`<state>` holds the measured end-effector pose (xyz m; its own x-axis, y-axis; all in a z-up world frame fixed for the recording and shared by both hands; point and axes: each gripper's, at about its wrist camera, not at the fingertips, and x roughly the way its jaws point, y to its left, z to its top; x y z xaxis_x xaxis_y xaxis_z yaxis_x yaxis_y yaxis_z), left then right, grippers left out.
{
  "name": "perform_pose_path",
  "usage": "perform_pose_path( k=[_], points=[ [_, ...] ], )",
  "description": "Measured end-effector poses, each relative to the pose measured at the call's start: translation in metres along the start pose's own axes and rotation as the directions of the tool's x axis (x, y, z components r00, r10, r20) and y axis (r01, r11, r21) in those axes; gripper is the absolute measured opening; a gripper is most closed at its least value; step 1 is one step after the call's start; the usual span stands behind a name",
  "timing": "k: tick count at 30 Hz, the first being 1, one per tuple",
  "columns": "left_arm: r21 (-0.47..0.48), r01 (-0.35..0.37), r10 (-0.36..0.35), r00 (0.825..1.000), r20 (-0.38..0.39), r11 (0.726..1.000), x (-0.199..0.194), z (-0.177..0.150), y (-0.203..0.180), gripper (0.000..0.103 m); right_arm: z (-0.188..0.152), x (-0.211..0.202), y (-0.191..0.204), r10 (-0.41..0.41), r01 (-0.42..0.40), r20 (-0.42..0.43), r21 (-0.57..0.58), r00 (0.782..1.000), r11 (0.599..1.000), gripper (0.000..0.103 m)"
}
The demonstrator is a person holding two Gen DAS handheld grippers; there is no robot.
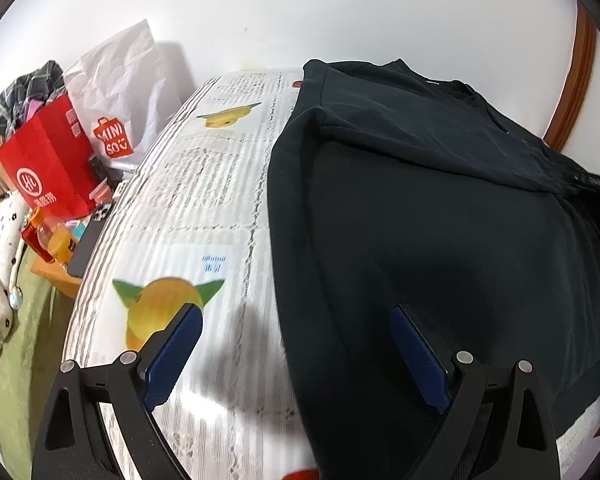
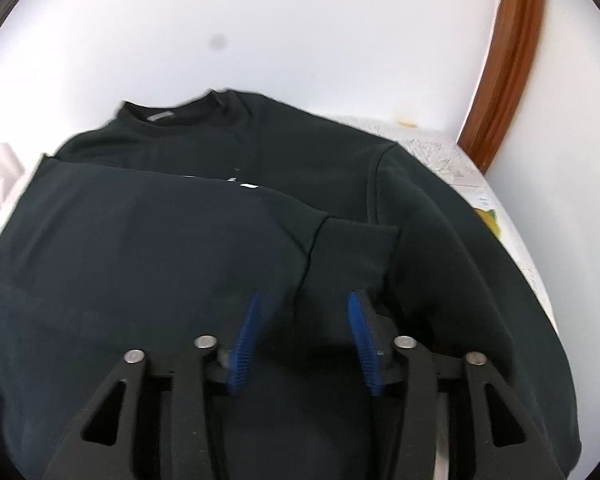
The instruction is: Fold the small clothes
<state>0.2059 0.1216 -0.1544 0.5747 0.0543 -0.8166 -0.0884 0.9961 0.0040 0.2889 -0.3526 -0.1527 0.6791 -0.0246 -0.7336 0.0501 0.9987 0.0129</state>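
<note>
Sweatshirt (image 2: 180,240) is lying flat on the table (image 1: 188,200), left sleeve folded across its chest. Right gripper (image 2: 304,340) is hovering over the cuff, jaws part-open, empty. Left gripper (image 1: 296,356) is standing wide, empty. Next: gripping the sleeve at 3 o'clock

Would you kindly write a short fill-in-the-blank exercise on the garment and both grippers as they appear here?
1. The sweatshirt being folded is ____ in colour.
2. The pads of the left gripper are ____ in colour.
3. The jaws of the right gripper stand ____, gripping nothing.
4. The shopping bag beside the table is ____.

Missing words: black; blue; open; red
</note>
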Motion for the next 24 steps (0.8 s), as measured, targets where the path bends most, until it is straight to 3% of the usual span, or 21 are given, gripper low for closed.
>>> perform_pose_path(
  k=[6, 9, 15, 18, 24],
  points=[
    [0.016, 0.009, -0.009, 1.0, 0.021, 1.0, -0.009, -0.005, -0.001, 0.093, -0.039, -0.043, -0.011, -0.004, 0.004, 0.007, -0.017, 1.0, 1.0, 0.061],
    [0.036, -0.027, 0.025, 0.999, 0.047, 0.999, -0.013, 0.005, -0.006, 0.093, -0.033, -0.054, 0.005, 0.006, -0.004, 0.023, -0.061, 1.0, 0.998, 0.061],
    [0.051, -0.049, 0.044, 0.994, 0.102, 0.998, -0.012, 0.033, -0.015, 0.088, 0.019, -0.055, 0.079, 0.117, -0.101, 0.093, -0.163, 0.989, 0.981, 0.06],
    [0.046, -0.053, 0.047, 0.992, 0.115, 0.998, -0.007, 0.046, -0.017, 0.079, 0.058, -0.039, 0.138, 0.208, -0.178, 0.106, -0.237, 0.972, 0.955, 0.058],
    [0.056, -0.018, 0.012, 0.994, 0.113, 0.998, 0.023, 0.083, -0.011, 0.063, 0.121, 0.017, 0.237, 0.37, -0.34, 0.052, -0.296, 0.927, 0.893, 0.059]
  ],
)
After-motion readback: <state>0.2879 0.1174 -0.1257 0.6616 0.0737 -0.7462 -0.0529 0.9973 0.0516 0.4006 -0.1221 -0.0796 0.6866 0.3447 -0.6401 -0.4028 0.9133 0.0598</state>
